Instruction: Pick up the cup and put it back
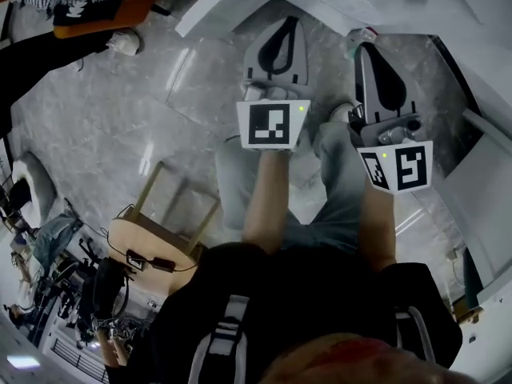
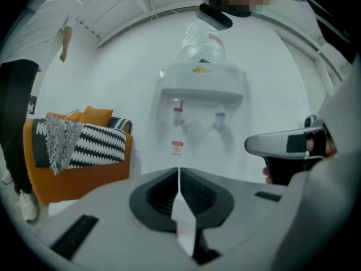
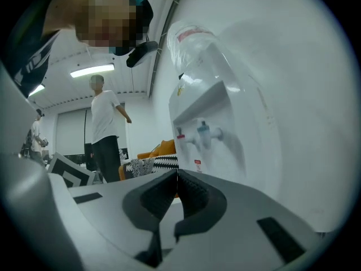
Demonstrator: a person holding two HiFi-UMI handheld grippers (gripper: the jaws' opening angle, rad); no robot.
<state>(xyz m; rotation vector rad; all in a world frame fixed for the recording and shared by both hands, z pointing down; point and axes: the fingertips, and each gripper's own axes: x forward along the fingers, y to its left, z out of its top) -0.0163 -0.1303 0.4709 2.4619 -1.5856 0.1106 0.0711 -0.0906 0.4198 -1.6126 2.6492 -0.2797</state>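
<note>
No cup shows in any view. In the head view my left gripper (image 1: 286, 21) and right gripper (image 1: 366, 48) are held side by side in front of my legs, pointing away from me. Both stand shut with nothing between the jaws, as the left gripper view (image 2: 179, 171) and the right gripper view (image 3: 176, 174) show. A white water dispenser (image 2: 200, 95) with a clear bottle on top and red and blue taps stands straight ahead of the left gripper. It lies ahead and to the right in the right gripper view (image 3: 208, 112). The right gripper's body (image 2: 287, 143) appears at the right of the left gripper view.
An orange sofa (image 2: 79, 171) with striped cushions stands left of the dispenser. A person in a white shirt (image 3: 104, 123) stands behind it, another person (image 2: 22, 95) at far left. A wooden stool (image 1: 160, 230) with cables is at my left. White furniture (image 1: 488, 190) lines the right.
</note>
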